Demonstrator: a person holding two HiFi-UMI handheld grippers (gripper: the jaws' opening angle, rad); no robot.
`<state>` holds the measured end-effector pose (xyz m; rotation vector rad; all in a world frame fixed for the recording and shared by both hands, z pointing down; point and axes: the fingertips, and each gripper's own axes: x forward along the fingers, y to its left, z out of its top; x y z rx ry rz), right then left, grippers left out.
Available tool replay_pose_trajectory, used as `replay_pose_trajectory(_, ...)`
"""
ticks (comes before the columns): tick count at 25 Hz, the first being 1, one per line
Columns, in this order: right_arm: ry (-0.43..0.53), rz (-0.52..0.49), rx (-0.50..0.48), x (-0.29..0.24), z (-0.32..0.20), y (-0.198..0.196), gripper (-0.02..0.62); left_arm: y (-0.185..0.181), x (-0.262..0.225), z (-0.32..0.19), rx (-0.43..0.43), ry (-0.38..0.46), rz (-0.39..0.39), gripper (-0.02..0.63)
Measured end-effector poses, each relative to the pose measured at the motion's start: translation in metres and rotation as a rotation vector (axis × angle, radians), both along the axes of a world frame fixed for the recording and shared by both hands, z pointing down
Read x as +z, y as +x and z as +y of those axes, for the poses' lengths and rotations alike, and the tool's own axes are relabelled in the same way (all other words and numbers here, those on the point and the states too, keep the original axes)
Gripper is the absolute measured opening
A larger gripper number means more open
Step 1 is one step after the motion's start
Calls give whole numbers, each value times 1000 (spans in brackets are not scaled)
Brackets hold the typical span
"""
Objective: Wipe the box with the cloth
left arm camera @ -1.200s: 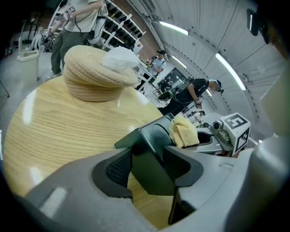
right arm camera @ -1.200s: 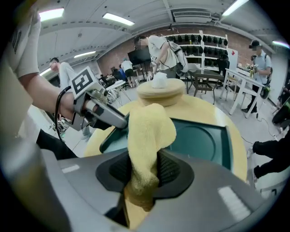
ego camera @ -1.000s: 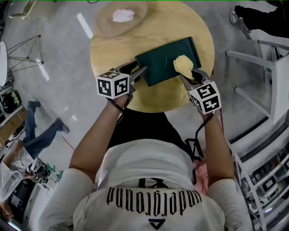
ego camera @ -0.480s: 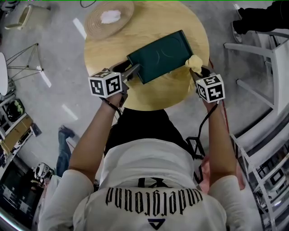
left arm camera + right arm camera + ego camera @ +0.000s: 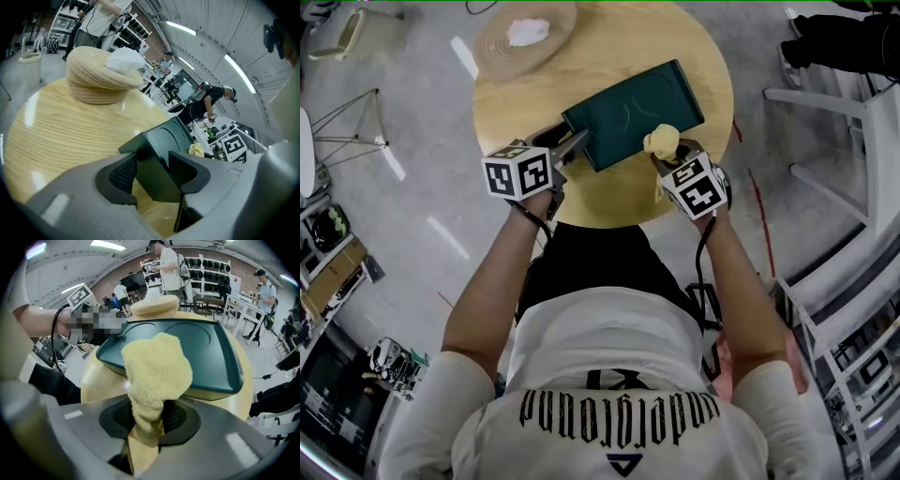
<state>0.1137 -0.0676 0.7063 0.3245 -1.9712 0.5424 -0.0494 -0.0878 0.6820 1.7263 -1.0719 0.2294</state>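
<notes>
Woven mat (image 5: pixel 499 49) beyond box (image 5: pixel 623 108), cloth (image 5: pixel 662 141) at edge

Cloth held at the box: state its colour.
Pale yellow. The cloth shows best in the right gripper view, against the dark green box.

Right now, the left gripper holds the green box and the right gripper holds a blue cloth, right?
Not blue: the cloth in the right gripper is yellow, as the right gripper view shows. The left gripper does hold the green box.
</notes>
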Motion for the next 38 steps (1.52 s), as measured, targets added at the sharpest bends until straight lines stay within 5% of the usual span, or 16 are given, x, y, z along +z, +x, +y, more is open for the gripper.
replay_pose_trajectory(6,-3,19,23,12,-4,16,117,4,2,4,4,-11,22,227)
replay_pose_trajectory(17,36,159,216,23,-65,97,117,4,2,3,9,-13,13,227)
replay_pose_trajectory(29,-43,58,30,-3,15,-16,121,3,1,2,0,-11,-4,227)
replay_pose_trajectory(38,-103,29,43,-5,42,-37,117,2,-1,-1,-12,-2,-19,227)
